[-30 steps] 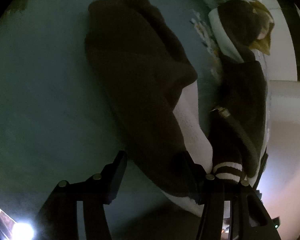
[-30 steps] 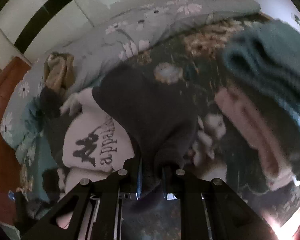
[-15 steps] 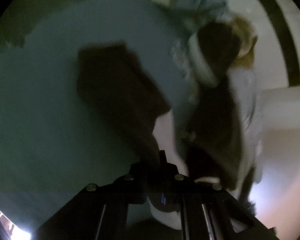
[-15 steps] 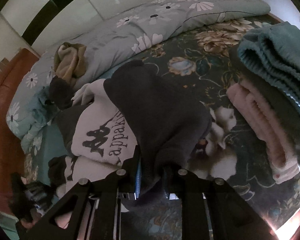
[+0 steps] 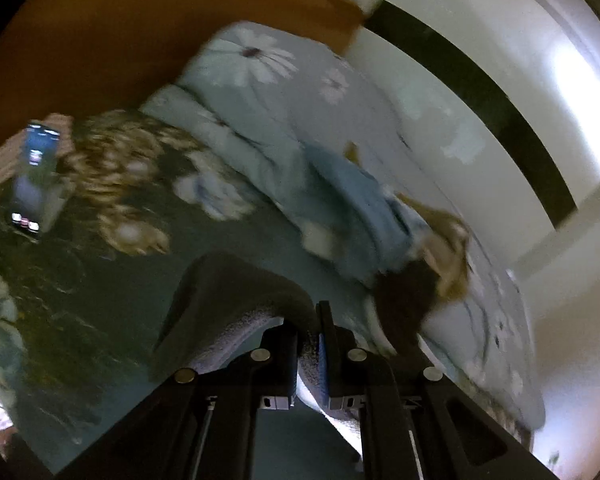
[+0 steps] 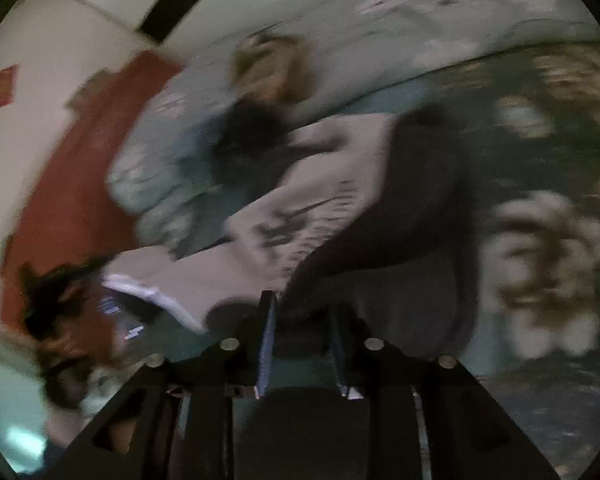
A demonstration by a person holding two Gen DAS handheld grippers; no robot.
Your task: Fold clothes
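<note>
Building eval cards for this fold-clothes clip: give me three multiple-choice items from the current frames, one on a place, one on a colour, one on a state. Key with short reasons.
1. Where does the phone lie?
A. on the dark floral bedspread
B. on the light quilt
C. on the floor

2. What colour is the cloth in the left gripper?
A. pink
B. dark grey
C. yellow

3. How are the right gripper jaws?
A. clamped on cloth
B. apart, holding nothing
C. out of view

Key: 1 A, floral print surrounds it. 2 B, the dark grey garment runs between the closed fingers. 3 B, a gap shows between the fingers.
</note>
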